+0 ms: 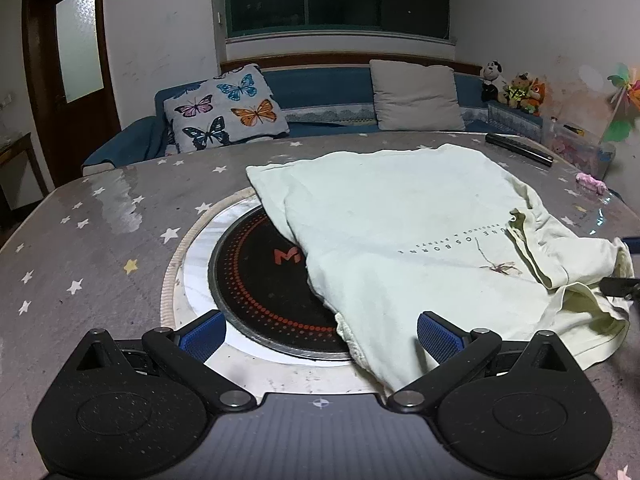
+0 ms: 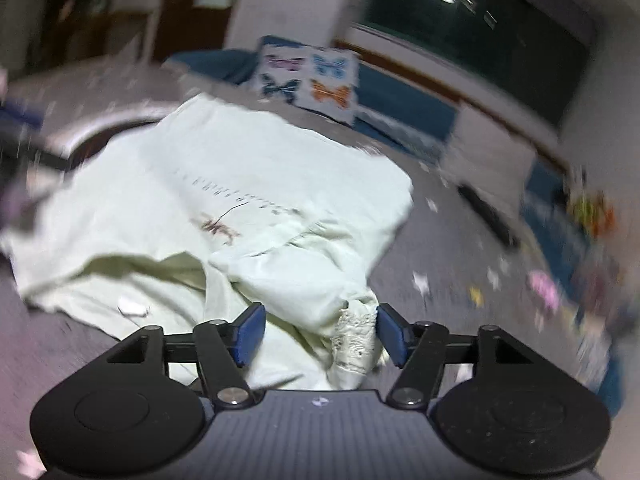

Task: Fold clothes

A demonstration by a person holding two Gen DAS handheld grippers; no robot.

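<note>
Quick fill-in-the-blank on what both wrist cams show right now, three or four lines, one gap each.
1. The pale T-shirt partly covers a round black ____ set into the table.
2. The cushion on the blue sofa is printed with ____.
3. The left gripper has its jaws ____.
4. The lace-trimmed sleeve lies between the pads of the ____ gripper.

Missing words: cooktop; butterflies; open; right
</note>
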